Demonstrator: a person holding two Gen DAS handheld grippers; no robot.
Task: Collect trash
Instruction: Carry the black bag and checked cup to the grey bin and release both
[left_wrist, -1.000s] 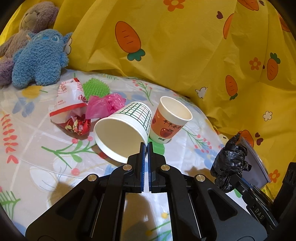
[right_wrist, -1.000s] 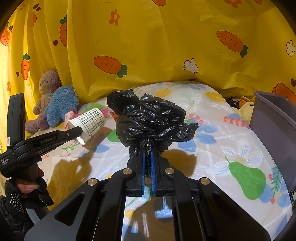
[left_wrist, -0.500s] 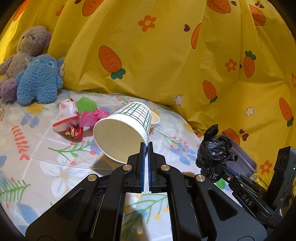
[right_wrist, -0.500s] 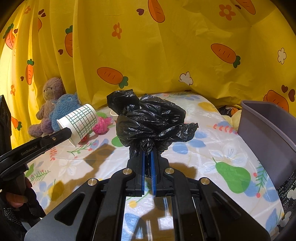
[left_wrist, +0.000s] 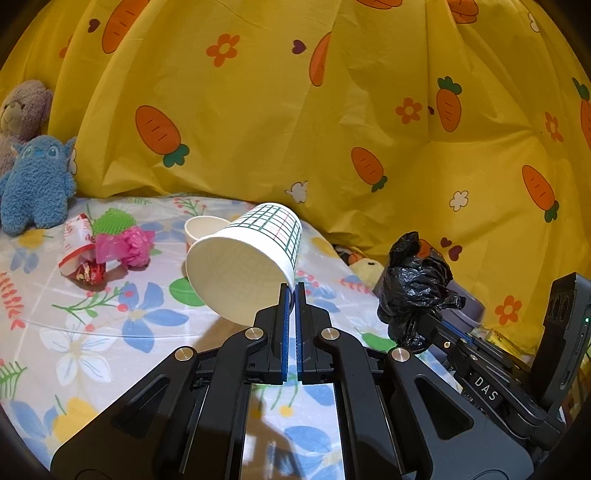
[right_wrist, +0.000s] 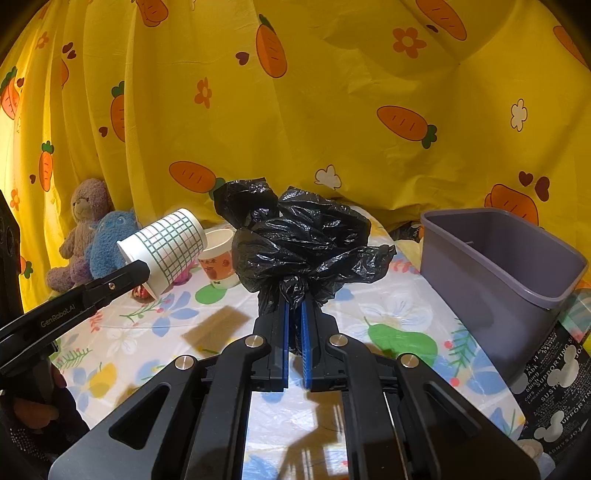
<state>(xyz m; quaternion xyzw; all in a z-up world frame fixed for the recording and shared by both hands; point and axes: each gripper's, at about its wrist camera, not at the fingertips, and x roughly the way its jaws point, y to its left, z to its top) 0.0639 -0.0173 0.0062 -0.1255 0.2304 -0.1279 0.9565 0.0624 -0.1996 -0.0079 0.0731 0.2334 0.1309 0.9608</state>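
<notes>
My left gripper (left_wrist: 291, 290) is shut on the rim of a white paper cup with a green grid (left_wrist: 247, 266) and holds it tilted above the table; the cup also shows in the right wrist view (right_wrist: 164, 251). My right gripper (right_wrist: 294, 308) is shut on a crumpled black plastic bag (right_wrist: 299, 243), held above the table; the bag also shows in the left wrist view (left_wrist: 415, 288). A grey bin (right_wrist: 495, 273) stands open at the right. A paper cup with an apple print (right_wrist: 218, 256) stands upright on the table. A pink bag (left_wrist: 123, 245), a red-white wrapper (left_wrist: 75, 245) and a green scrubber (left_wrist: 112, 221) lie at the left.
The table has a flowered plastic cloth (left_wrist: 92, 332). A blue plush (left_wrist: 35, 184) and a brown plush bear (right_wrist: 79, 229) sit at the far left against a yellow carrot curtain (left_wrist: 295, 110). A black printed bag (right_wrist: 554, 373) lies beside the bin.
Both grippers have risen and swung right with their loads. The grid cup is higher above the table, and the grey bin is now larger and closer in the right wrist view.
</notes>
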